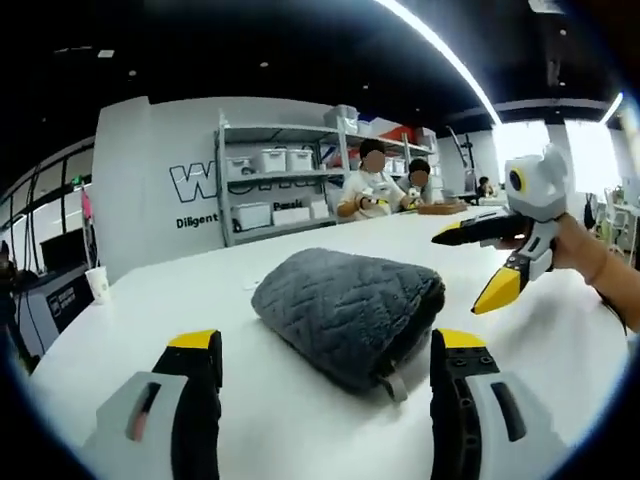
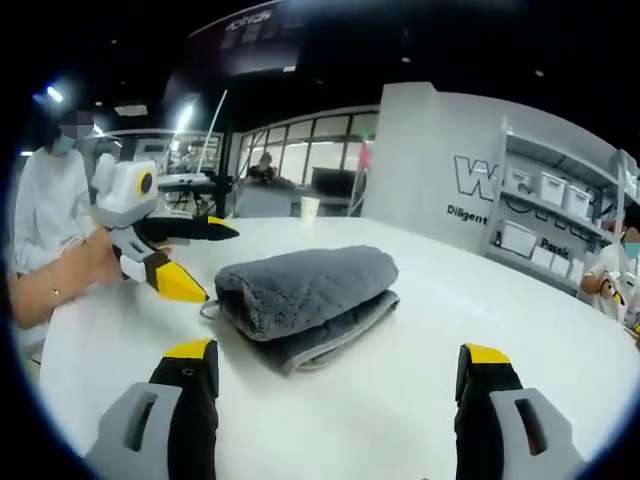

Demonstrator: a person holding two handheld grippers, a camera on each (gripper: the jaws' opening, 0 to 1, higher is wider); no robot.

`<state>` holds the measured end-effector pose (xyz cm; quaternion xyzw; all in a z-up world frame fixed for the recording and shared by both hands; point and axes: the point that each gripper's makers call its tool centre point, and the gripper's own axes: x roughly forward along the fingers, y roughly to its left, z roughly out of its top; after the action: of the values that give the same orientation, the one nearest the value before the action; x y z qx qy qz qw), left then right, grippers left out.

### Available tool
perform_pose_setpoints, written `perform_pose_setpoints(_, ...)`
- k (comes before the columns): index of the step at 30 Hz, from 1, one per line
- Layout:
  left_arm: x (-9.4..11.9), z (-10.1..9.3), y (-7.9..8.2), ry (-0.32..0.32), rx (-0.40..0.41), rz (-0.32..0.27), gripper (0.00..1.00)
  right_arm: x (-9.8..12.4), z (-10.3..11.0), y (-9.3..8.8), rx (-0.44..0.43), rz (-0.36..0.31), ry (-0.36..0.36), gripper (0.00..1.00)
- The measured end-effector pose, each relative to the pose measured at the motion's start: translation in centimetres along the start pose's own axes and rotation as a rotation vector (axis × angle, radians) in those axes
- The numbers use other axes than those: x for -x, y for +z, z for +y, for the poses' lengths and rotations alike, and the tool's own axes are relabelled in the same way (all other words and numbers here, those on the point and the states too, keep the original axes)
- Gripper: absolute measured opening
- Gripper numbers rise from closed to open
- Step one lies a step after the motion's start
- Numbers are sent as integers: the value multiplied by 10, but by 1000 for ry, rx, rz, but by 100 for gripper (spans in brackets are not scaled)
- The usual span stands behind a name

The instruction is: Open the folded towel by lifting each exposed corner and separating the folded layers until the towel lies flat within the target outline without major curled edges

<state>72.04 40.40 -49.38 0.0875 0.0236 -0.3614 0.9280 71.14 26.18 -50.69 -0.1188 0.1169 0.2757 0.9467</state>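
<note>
Looking at a grey towel (image 1: 345,310) lying folded in a thick bundle mid-table (image 1: 560,340), between my two grippers. Left gripper (image 1: 325,350) is hovering just short of it with jaws wide apart, holding nothing; right gripper (image 2: 335,365) is likewise spread and empty, also short of the bundle. In the left gripper view the right gripper is coming in from the right, open beside the towel and not touching it.

Handling: I am judging it soft, plush and limp, light but bulky; the quilted pile should grip well, and layers will likely drag on each other when peeled. A small loop tag (image 1: 392,386) is poking out at the end nearest my left gripper, marking an edge. In the right gripper view the stacked layer edges (image 2: 335,330) are showing along the near side; I am thinking that is the place to pinch the top layer only.

Room: white table is running wide on all sides of the towel. I cannot make out any target outline. A cup (image 1: 98,284) is standing well apart near the far rim, and people are sitting beyond the far edge.
</note>
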Motion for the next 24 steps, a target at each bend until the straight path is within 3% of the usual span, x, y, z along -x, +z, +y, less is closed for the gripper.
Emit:
perform_pose_setpoints(4, 0, -13, 10, 14, -129, -45, 69, 1, 2, 0, 5, 0, 3, 98)
perform_pose_setpoints(8, -9, -29, 0, 11, -325, 22, 58, 1, 5, 2, -8, -12, 17, 99)
perform_pose_setpoints(11, -16, -39, -6, -3, -398, 39, 57, 0, 4, 1, 1, -6, 13, 99)
perform_pose_setpoints(16, -21, -41, -2, -15, -426, 25, 40, 1, 4, 3, -3, -12, 13, 99)
perform_pose_setpoints(19, -21, -37, -1, -13, -393, 15, 40, 1, 4, 3, -1, -13, 13, 99)
perform_pose_setpoints(22, -21, -38, -3, -17, -399, 16, 29, 1, 5, 3, 2, -10, 15, 99)
perform_pose_setpoints(24, -23, -38, -1, -24, -411, 12, 27, 1, 5, 2, 3, -9, 16, 98)
